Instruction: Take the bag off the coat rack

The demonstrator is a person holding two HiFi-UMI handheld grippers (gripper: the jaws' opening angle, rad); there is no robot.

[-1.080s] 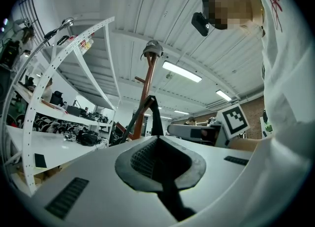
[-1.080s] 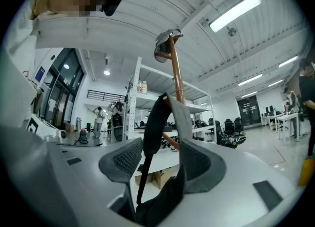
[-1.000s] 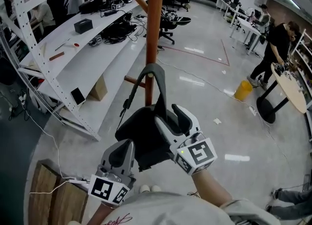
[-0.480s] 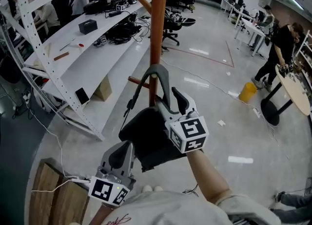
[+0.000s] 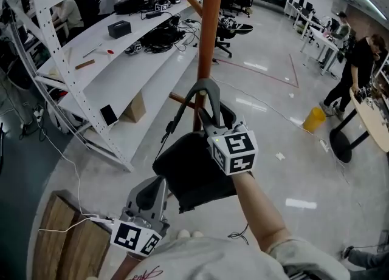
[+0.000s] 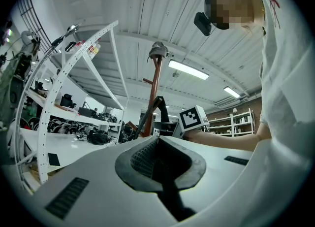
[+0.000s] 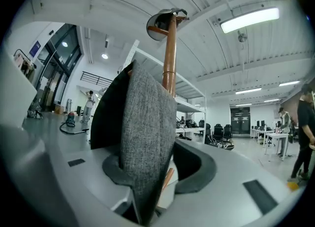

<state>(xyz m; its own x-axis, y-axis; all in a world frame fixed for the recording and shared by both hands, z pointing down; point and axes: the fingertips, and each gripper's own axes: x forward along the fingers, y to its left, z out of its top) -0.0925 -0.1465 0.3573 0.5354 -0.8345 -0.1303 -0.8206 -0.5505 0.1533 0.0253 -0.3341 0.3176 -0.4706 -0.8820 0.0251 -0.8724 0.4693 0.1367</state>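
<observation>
A black bag [image 5: 188, 172] hangs by its grey strap [image 5: 203, 87] from a peg of the orange-brown coat rack pole [image 5: 211, 36]. My right gripper [image 5: 214, 115] reaches level around the strap just above the bag's body. In the right gripper view the strap [image 7: 147, 122] stands upright between the jaws, against the left pad and with a gap to the right pad. The jaws have just been closing a little and are still wide. My left gripper [image 5: 149, 197] is low at the bag's near left, apart from it, shut with nothing in it [image 6: 158, 140].
White perforated shelving [image 5: 103, 72] with tools and cables runs along the left. A wooden crate [image 5: 67, 242] stands at lower left. Office chairs [image 5: 228, 27] sit behind the pole. A yellow bin [image 5: 313, 119], tables and a person [image 5: 358, 66] are at the right.
My right gripper has moved forward and up from the bag's body to the strap, which now stands between its jaws. The left gripper has stayed where it was.
</observation>
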